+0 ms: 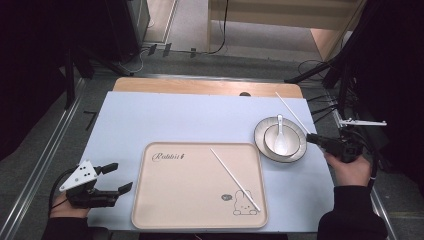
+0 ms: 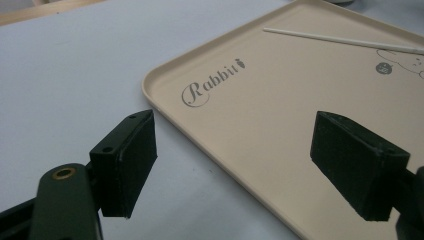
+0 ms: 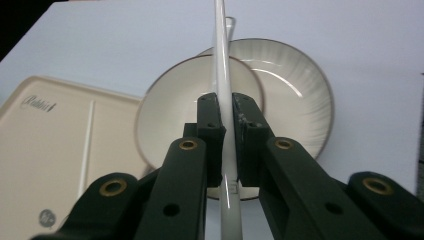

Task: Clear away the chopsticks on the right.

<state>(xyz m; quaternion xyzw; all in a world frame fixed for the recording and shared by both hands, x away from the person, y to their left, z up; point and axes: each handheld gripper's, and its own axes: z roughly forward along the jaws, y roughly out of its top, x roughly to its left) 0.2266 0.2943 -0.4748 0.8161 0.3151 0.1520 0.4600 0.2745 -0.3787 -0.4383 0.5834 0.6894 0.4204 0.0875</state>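
Starting at the left: left hand-held gripper resting low on the bench just off the left rim of the tray, jaws wide apart and empty; from the left gripper view, one jaw over bare bench, the other over the tray floor, rim edge running between them; judged idle and poorly placed for the work in hand.

Moving to the middle: tray lying flat, printed side up; first chopstick lying loose on its floor, long axis diagonal, far end toward the tray's upper middle, near end by the rabbit print at the lower right corner.

Moving right: plate just beside the tray's right rim, bowl set on it, spoon lying in the bowl.

Farthest right: right hand-held gripper clamped on the second chopstick, jaws pinched narrow on the shaft near its near end; long axis running up and away from the jaws toward the far bench edge, passing above the bowl in the right gripper view; stick carried clear of the bench, not lying on anything.

Deciding relation, as a judgement: tray and the lying chopstick well to the left of the held one; held stick's axis roughly parallel to the lying one; right hand clearly the nearer, so a leftward carry past the plate, then lowering alongside its mate; risk of clipping the spoon handle on the way.
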